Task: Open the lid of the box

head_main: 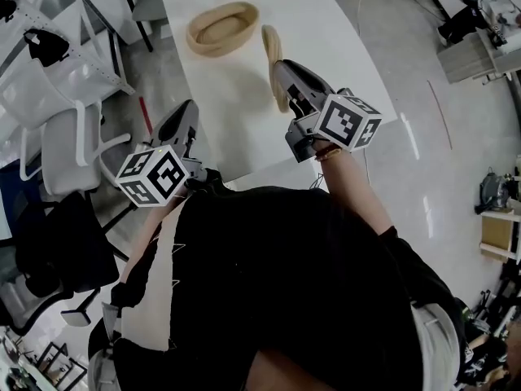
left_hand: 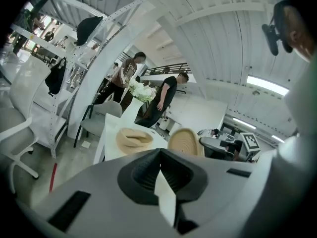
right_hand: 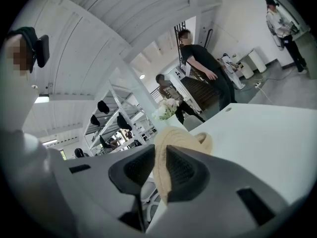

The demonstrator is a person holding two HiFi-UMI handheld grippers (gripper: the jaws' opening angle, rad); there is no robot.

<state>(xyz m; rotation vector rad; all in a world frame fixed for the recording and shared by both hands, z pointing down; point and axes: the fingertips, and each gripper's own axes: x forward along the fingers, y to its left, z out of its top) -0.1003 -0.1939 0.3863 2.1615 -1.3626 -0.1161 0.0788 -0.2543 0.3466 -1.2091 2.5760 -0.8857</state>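
Gripping the lid [head_main: 270,43] by its rim, the right gripper [head_main: 281,76] has its jaws closed on the woven edge. In the right gripper view the coil sits pinched between the two dark pads [right_hand: 184,168]. The rim is the natural hold, I judge, since it is the only part thin enough for the jaws.

The left gripper [head_main: 186,116] has its jaws together with nothing between them. It hangs off the near left edge of the white table [head_main: 326,23], over the floor by the chair [head_main: 69,149]. Likely it is kept back because one tool is enough here.

The box [head_main: 244,10] is an oval woven basket standing on the far part of the table, mouth up and uncovered. Nothing shows inside it. Its long axis runs across the table, tipped a little.

- Lid position: right of the box and apart from it, so the opening itself looks done.
- Lid attitude: on edge, with its long axis running away from the person, roughly in line with the gripper. That sets it across the box's axis.
- Lid face: the broad coiled side turns toward the left gripper's side. I cannot tell whether that is the inner or the outer side.
- Contact: I cannot tell whether the lower edge touches the tabletop.
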